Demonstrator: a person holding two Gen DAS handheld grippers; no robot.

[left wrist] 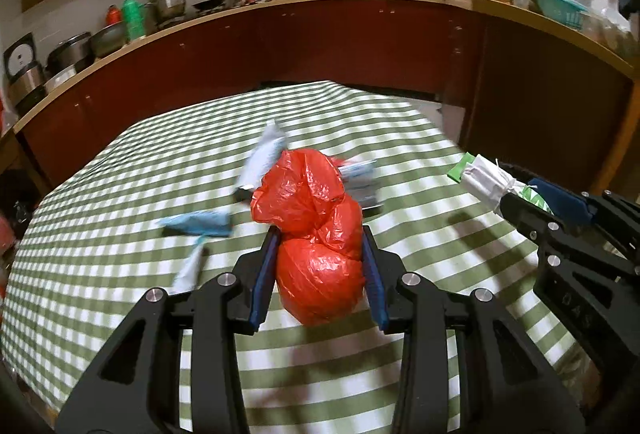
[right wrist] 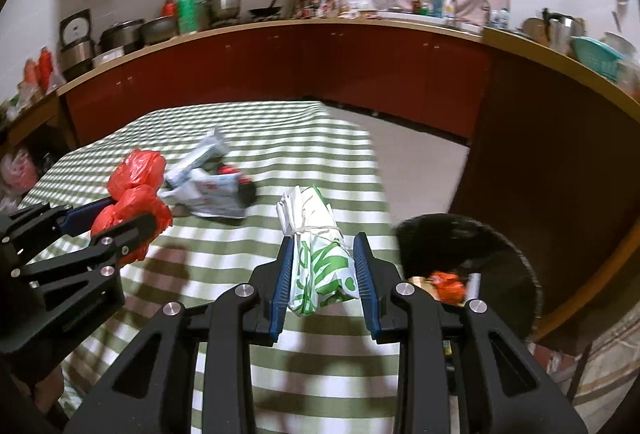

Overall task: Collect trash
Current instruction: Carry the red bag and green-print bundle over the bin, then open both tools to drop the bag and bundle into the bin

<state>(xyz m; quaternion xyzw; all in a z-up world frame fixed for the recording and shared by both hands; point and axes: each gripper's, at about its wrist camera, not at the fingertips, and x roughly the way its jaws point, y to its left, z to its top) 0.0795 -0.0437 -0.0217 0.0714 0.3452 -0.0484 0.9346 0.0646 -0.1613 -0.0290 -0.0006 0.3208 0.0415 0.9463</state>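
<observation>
Above the checked counter (left wrist: 120,234), the left tongs (left wrist: 320,254) clench a knotted red bag (left wrist: 316,234) while the right tongs (right wrist: 324,270) grip a white-and-green bag (right wrist: 320,262), with the black bin (right wrist: 480,254) at three o'clock.

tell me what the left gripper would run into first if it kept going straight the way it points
Holding the red bag, the left gripper would probably bring it down onto the checked tablecloth near the blue-and-white wrappers lying just beyond it. Depth is hard to judge through the fisheye.
</observation>
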